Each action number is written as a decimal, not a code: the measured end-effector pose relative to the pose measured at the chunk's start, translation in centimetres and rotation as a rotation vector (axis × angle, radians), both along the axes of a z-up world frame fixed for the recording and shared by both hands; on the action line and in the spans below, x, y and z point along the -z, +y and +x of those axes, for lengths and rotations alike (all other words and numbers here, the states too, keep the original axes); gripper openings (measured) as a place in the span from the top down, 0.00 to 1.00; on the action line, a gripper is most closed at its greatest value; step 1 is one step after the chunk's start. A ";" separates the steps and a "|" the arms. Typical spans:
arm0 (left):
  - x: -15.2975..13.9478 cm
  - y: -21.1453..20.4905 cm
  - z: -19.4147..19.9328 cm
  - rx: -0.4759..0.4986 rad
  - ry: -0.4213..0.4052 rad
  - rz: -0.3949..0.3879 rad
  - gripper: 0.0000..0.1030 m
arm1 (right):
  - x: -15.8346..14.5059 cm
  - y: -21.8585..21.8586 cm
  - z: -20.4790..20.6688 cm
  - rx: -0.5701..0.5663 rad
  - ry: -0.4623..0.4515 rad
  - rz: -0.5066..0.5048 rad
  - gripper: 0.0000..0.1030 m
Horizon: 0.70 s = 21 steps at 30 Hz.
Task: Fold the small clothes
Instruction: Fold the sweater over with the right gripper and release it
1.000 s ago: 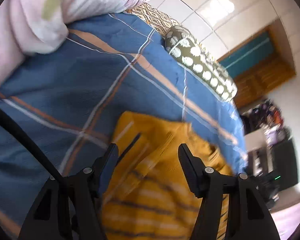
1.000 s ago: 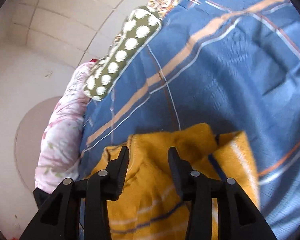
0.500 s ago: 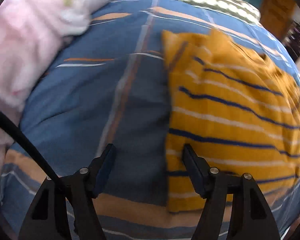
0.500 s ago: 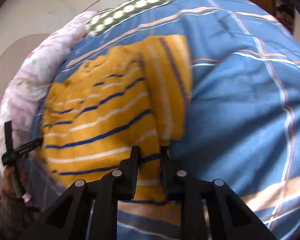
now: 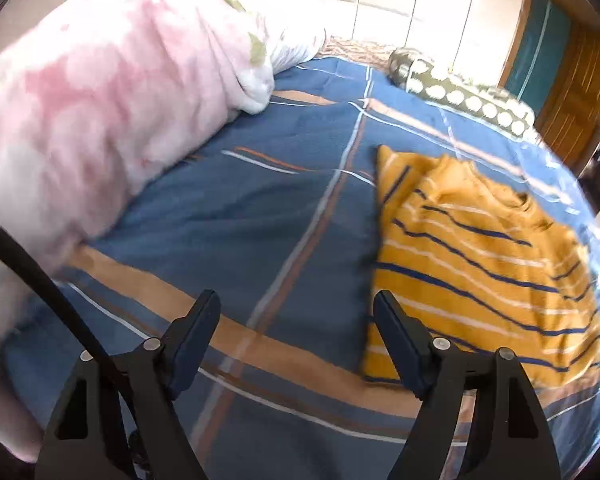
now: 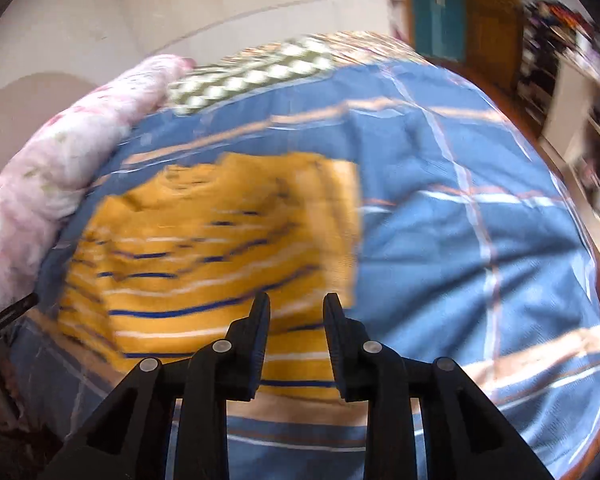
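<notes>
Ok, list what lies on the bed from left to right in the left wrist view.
Pink floral comforter → bare stretch of blue plaid bedsheet → yellow striped shirt. The olive spotted pillow sits farther back, so I leave it out of the order.

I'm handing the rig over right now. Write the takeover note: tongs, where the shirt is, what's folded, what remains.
Left tongs: open, empty, above the blue bedspread beside the shirt's edge.
Right tongs: open a little, empty, over the shirt's near hem.
Yellow striped shirt: flat on the bedspread, both sides look folded in to a rectangle; pink quilt lies beyond it.
Left: probably fold it across and tidy.
</notes>
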<state>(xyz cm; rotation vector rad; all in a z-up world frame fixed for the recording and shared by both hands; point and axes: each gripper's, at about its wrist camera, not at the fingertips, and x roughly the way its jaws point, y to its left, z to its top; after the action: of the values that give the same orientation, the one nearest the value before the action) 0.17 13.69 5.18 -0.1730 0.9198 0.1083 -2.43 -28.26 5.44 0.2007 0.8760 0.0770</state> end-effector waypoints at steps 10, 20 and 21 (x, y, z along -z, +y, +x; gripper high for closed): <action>3.8 0.3 -2.0 -0.007 -0.070 -0.011 0.25 | 0.4 18.8 6.1 -0.332 0.002 -0.057 0.75; 3.3 4.1 -2.8 -0.026 -0.123 -0.069 0.24 | 6.4 30.2 20.8 -0.322 0.137 -0.202 0.74; 3.3 4.4 -2.7 -0.029 -0.116 -0.082 0.24 | 6.7 30.6 21.6 -0.317 0.139 -0.222 0.73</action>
<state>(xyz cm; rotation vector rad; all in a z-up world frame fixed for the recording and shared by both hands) -2.51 18.11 1.83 -0.2666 0.8069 0.0869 19.16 2.36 -1.24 -0.1435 1.0418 0.2618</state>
